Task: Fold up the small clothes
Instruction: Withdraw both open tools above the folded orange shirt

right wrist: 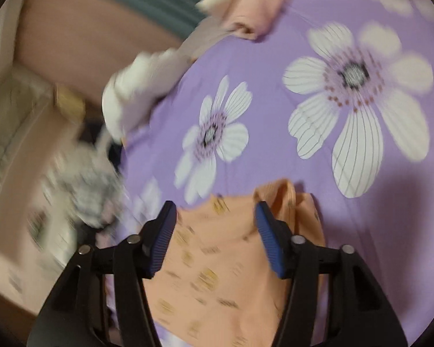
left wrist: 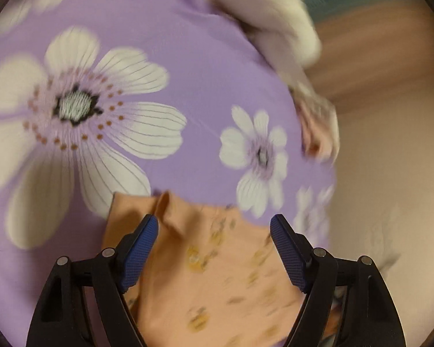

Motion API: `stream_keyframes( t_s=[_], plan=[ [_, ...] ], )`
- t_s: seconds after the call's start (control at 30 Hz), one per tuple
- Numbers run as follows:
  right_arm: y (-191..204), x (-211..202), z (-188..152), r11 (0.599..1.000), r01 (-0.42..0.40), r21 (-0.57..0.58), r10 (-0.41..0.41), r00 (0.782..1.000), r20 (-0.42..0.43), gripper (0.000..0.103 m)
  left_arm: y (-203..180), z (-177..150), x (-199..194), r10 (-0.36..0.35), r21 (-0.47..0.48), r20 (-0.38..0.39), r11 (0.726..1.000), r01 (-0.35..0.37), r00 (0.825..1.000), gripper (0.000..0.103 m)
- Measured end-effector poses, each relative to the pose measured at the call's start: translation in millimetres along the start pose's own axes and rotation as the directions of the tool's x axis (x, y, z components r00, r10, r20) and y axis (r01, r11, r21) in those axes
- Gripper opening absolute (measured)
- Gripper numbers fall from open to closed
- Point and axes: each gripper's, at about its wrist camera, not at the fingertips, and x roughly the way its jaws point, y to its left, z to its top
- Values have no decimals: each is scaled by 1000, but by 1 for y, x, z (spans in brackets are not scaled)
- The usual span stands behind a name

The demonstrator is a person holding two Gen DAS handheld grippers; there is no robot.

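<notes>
Spread flat on a purple bedsheet (left wrist: 205,66) printed with big white, dark-centred flowers (left wrist: 81,110): a small peach garment (left wrist: 217,274) with a scattered yellow motif, thin and soft, one corner rucked into a raised fold near the top edge. Seen again from the right wrist as the same peach garment (right wrist: 217,260) on the same bedsheet (right wrist: 275,144).

No containers clearly readable; at the left of the right wrist view, only a blurred box-like shape, contents not discernible.

Left gripper (left wrist: 214,225) tilted downward over the garment, jaws spread wide, blue ribbed pads apart with only cloth showing below them, nothing pinched. Right gripper (right wrist: 215,211) likewise angled down over the garment, jaws parted though less widely, the raised fold just beside the right-hand pad, no pad pressing on it.

Farther off, at the sheet's edge: a white fluffy cloth (left wrist: 283,20), seen also from the right wrist (right wrist: 141,86), and a folded pink piece (right wrist: 251,8). Grey-and-white patterned fabric (right wrist: 84,190) heaped just off the sheet, heavily blurred.
</notes>
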Motion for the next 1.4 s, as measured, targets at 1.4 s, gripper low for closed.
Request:
stream_keyframes(
  t_s=[1.4],
  plan=[
    [2, -45, -99, 946, 238, -221, -243, 970, 3, 20, -28, -124, -11, 153, 412, -32, 902, -126, 988, 58]
  ],
)
